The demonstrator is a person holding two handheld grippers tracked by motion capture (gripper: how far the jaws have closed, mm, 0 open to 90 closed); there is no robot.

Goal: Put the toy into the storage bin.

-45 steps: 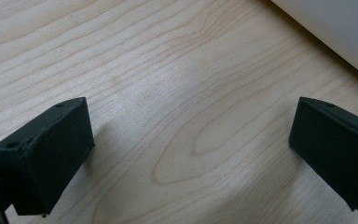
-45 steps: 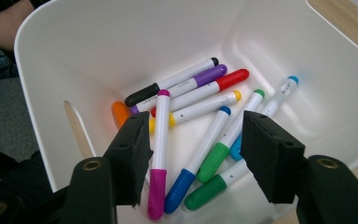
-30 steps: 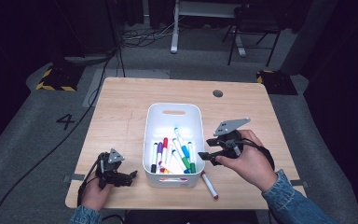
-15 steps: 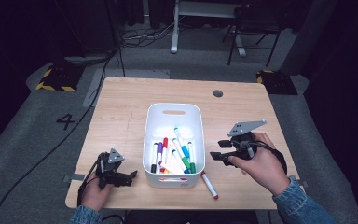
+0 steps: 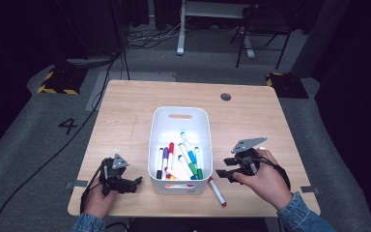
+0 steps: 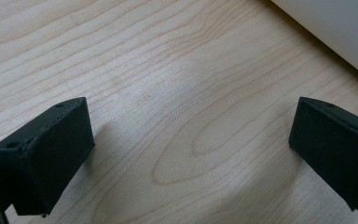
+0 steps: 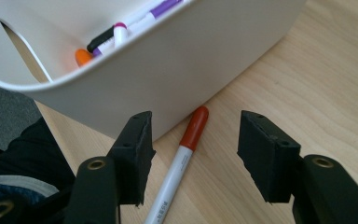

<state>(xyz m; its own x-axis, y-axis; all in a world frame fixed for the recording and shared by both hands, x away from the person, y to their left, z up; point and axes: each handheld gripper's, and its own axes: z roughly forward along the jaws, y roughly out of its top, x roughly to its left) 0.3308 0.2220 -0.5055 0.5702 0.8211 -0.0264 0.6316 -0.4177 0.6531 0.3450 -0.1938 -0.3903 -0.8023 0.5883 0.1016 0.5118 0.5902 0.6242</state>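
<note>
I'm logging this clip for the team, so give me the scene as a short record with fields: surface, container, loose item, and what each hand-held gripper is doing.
surface: wooden table
container: white bin at the table's middle, holding several coloured markers
loose item: red-capped marker lying on the table beside the bin's wall
left hand-held gripper: jaws open above bare wood, nothing between them
right hand-held gripper: jaws open, straddling the red-capped marker, pads not touching it
pending: the loose marker is not yet gripped
</note>
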